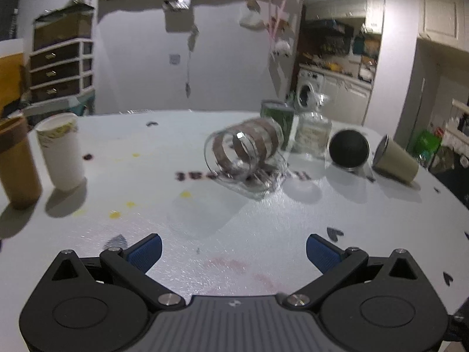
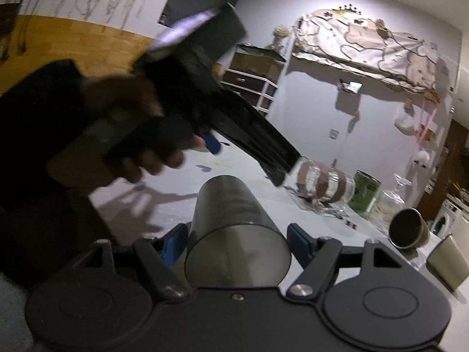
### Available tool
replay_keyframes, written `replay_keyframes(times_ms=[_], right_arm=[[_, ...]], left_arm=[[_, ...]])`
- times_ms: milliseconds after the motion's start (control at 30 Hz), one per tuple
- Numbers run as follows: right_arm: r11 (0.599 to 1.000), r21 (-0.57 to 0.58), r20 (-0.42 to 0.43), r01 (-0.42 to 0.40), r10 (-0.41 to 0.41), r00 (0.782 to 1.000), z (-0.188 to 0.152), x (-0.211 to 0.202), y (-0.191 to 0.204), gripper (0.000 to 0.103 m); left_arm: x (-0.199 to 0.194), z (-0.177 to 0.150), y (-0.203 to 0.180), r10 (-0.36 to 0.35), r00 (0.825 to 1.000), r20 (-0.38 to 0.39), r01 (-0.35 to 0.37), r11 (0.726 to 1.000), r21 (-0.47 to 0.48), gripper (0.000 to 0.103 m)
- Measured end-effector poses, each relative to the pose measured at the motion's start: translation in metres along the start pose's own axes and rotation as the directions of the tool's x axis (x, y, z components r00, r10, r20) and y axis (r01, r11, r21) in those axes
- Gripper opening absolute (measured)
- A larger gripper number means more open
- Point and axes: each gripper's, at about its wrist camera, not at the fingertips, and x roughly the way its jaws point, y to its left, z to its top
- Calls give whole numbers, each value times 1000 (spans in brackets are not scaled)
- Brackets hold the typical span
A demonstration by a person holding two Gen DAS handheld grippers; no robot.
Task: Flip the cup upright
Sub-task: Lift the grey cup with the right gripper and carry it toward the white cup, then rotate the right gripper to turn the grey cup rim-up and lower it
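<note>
Right tongs [image 2: 237, 240] are gripping a grey metal cup [image 2: 234, 223] lying sideways between the pads above the worktop [image 2: 164, 205], while left tongs [image 1: 234, 252] are hanging wide open, empty.

My left wrist camera sits low above the near edge of the white table [image 1: 205, 234], looking level across it toward the far edge and the wall of drawers. My right wrist camera looks along the table from the side, tilted and very close. Both views share the clear glass jar with brown bands lying on its side [image 1: 246, 149] [image 2: 322, 184], the green tin [image 1: 280, 117] [image 2: 366, 190] and the overturned tan cup [image 1: 395, 158] [image 2: 409, 228].
</note>
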Motion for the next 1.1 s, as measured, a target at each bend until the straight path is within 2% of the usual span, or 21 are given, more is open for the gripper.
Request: replay_keyframes(times_ms=[167, 233, 433, 567, 667, 767, 867, 933, 1000, 1067, 1100], right_arm=[[1000, -18, -8, 7, -7, 1000, -3, -4, -1, 76], [999, -4, -21, 39, -40, 999, -5, -4, -6, 82], [990, 47, -55, 134, -131, 990, -11, -6, -22, 83], [973, 109, -99, 203, -193, 976, -12, 2, -35, 83], [955, 156, -139, 252, -232, 963, -13, 11, -42, 83], [942, 203, -159, 267, -237, 958, -15, 17, -47, 82], [945, 210, -152, 250, -221, 963, -16, 16, -48, 83], [946, 208, -148, 250, -222, 964, -16, 15, -47, 83], [941, 215, -152, 260, -231, 961, -17, 15, -48, 83], [937, 240, -154, 254, -222, 963, -19, 14, -50, 83], [934, 256, -155, 249, -215, 964, -19, 14, -51, 83]], left_arm=[[7, -9, 10, 14, 998, -62, -12, 1000, 25, 103], [4, -13, 15, -3, 998, -69, 4, 1000, 18, 103], [-7, -21, 31, -29, 995, -95, 27, 999, -25, 103], [-16, -31, 34, -68, 991, -113, 62, 997, -52, 103], [-21, -36, 31, -57, 992, -112, 52, 998, -40, 103], [-22, -39, 31, -51, 991, -120, 47, 998, -36, 103], [-22, -38, 37, -71, 988, -137, 63, 996, -62, 103], [-26, -34, 46, -119, 981, -152, 101, 988, -118, 101], [-30, -27, 53, -208, 964, -166, 175, 966, -192, 99], [-36, -17, 52, -280, 945, -169, 242, 947, -212, 98], [-39, -12, 49, -293, 941, -168, 259, 945, -201, 98]])
